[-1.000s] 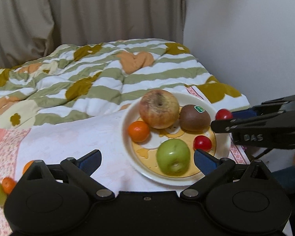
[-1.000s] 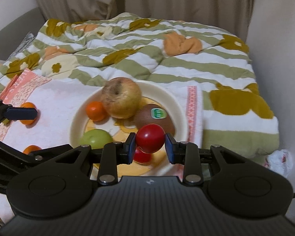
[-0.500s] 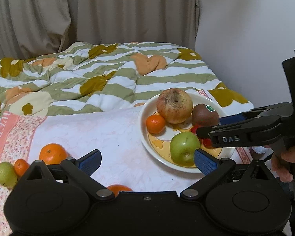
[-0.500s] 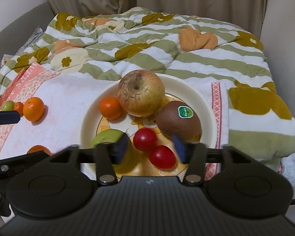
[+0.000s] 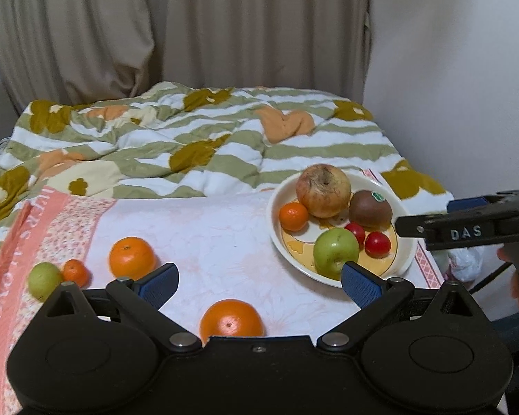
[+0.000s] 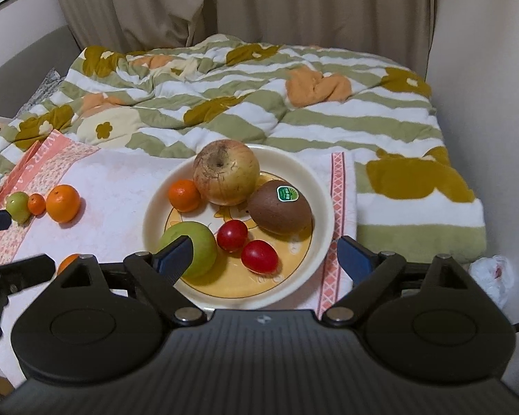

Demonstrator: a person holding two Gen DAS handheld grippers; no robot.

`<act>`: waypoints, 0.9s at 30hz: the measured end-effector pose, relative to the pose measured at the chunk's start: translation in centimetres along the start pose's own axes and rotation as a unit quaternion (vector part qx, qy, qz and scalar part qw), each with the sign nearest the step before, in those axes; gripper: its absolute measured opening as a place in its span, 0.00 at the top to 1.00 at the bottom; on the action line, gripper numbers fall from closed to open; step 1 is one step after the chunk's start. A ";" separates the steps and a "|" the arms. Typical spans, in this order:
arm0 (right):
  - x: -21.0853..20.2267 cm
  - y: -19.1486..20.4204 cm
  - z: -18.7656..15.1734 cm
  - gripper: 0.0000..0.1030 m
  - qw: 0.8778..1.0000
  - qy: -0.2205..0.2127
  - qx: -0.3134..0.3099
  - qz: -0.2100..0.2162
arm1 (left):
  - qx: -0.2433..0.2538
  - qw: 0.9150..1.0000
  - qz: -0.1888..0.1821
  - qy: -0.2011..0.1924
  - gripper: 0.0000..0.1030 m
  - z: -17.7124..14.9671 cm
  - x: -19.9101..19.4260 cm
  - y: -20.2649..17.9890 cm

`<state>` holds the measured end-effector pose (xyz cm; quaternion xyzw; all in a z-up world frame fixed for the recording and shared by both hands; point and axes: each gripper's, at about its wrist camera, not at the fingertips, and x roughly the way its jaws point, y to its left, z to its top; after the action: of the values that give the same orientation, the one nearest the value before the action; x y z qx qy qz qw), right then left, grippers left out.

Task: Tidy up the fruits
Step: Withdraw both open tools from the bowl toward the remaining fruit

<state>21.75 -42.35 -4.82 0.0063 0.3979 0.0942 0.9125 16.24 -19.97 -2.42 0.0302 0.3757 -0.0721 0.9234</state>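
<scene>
A cream plate point(image 6: 320, 186) point(image 5: 403, 259) holds a big blotchy apple point(image 6: 226, 172), a kiwi point(image 6: 280, 212), a small mandarin point(image 6: 184, 195), a green apple point(image 6: 190, 249) and two red tomatoes point(image 6: 232, 235) point(image 6: 259, 256). My right gripper point(image 6: 263, 259) is open and empty, just above the plate's near side. My left gripper point(image 5: 259, 278) is open and empty over the white towel point(image 5: 211, 242). Loose on the towel lie an orange point(image 5: 132, 257), a small mandarin point(image 5: 75, 272), a small green fruit point(image 5: 45, 279) and a second orange point(image 5: 231, 321) under the left gripper.
A striped green and white quilt point(image 5: 197, 145) covers the bed behind the towel. Curtains point(image 5: 155, 27) and a white wall point(image 5: 449, 69) stand at the back. A crumpled white bag point(image 6: 494, 273) lies off the bed's right edge.
My right gripper opened and let the red tomato go onto the plate, then drew back. My left gripper pulled back and left, bringing the loose oranges into view.
</scene>
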 end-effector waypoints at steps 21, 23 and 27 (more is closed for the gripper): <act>-7.1 10.2 -0.1 0.00 0.999 -0.045 -0.010 0.017 | -0.026 0.992 0.114 -0.052 0.01 -2.5 -8.6 10.8; -7.3 12.2 -0.1 0.00 0.999 -0.050 -0.008 0.009 | -0.023 0.992 0.113 -0.054 0.01 -2.7 -8.6 12.6; -7.0 15.8 0.5 0.00 0.999 -0.052 0.006 -0.007 | -0.011 0.994 0.104 -0.045 0.01 -2.8 -8.4 17.0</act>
<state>14.84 -28.03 1.92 0.0138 0.3508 0.0845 0.9325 11.03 -1.96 1.50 0.0556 0.3298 0.0269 0.9420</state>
